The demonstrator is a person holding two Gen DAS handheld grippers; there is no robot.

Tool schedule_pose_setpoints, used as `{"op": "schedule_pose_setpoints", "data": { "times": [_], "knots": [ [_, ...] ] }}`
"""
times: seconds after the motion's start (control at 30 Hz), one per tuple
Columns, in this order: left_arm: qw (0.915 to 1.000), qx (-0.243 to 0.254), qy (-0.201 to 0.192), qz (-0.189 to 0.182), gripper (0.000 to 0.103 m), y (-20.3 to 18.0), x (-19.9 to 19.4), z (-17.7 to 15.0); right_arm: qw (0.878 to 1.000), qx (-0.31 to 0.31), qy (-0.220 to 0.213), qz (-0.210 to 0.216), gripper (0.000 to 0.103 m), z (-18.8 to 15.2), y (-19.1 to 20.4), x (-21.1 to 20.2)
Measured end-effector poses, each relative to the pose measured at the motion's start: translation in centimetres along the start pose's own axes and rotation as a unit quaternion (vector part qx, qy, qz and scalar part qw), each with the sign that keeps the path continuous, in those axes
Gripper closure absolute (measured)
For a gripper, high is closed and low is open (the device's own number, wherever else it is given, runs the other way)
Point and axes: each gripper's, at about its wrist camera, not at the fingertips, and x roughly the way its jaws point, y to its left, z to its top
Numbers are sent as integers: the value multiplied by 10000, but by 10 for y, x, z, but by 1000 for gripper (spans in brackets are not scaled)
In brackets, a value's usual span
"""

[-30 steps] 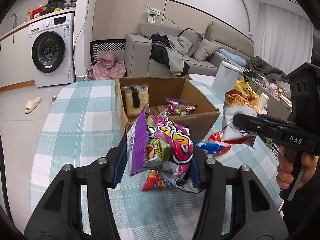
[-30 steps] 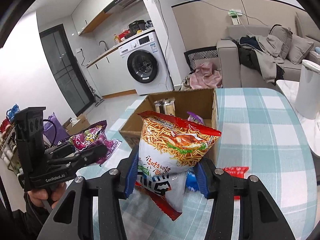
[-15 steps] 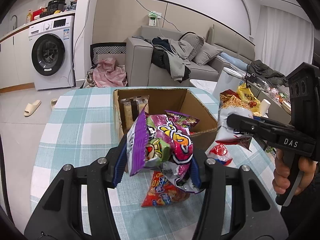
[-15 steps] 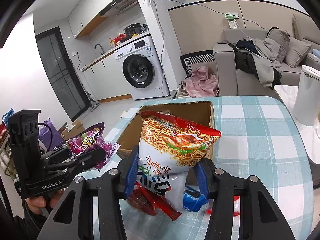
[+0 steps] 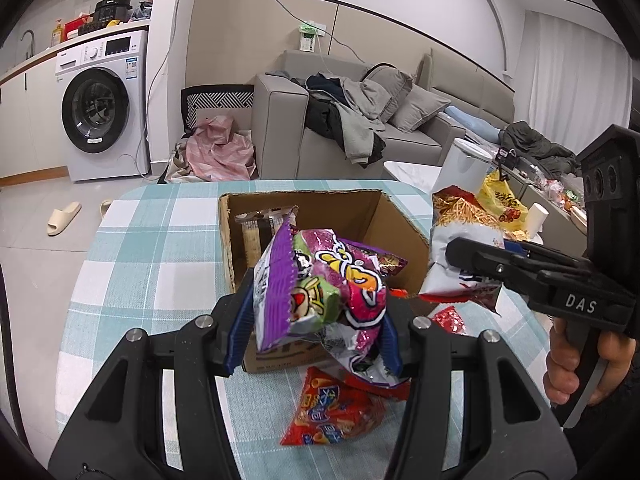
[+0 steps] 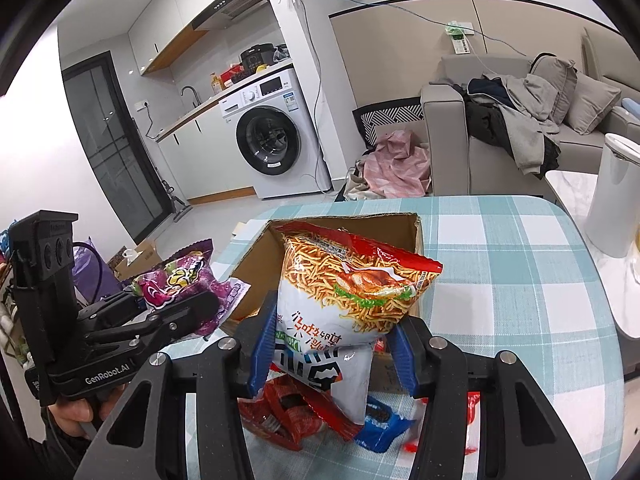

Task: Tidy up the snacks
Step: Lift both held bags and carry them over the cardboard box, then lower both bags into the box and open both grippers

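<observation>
The left hand-held gripper (image 5: 316, 320) was clenched on a purple snack bag (image 5: 324, 288), held just above the near edge of the open cardboard box (image 5: 400, 216) on the checked table (image 5: 152, 248). The right hand-held gripper (image 6: 332, 348) gripped a noodle-snack bag (image 6: 352, 292) over the same box, while a red packet (image 5: 332, 412) lay on the table in front of it.

Both tools, left tool (image 5: 316, 332) and right tool (image 6: 334, 350), are black with blue pads (image 5: 240, 330), silver screws, white lettering.

I see the purple snack bag (image 5: 320, 284), crinkled and upright, raised just before my open cardboard box (image 5: 320, 216), which holds a few packets. My red-and-white noodle-snack bag (image 6: 352, 300) hangs upright over the box's near edge. A red packet (image 5: 332, 412) lies flat on the checked tablecloth.
</observation>
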Motion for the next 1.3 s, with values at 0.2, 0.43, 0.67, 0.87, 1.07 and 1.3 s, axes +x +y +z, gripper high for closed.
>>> {"op": "schedule_pose_setpoints", "data": {
  "times": [0.2,0.43,0.67,0.87,1.07,1.3],
  "knots": [
    [9999,23,36,94,53,-1,16,7,9999,-14,97,-54,53,6,-2,17],
    [9999,-1,112,107,53,1,36,10,9998,-1,191,-79,53,11,-6,36],
    [9997,64,184,151,53,0,54,8,9995,-146,202,-204,53,17,-3,48],
    [9995,11,264,172,53,5,69,8,9989,-262,244,-295,53,21,1,61],
    [9991,47,310,273,53,8,81,8,9984,-324,299,-355,53,22,0,73],
    [9986,150,351,371,53,6,94,6,9979,-272,393,-431,53,25,-8,84]
  ]
}}
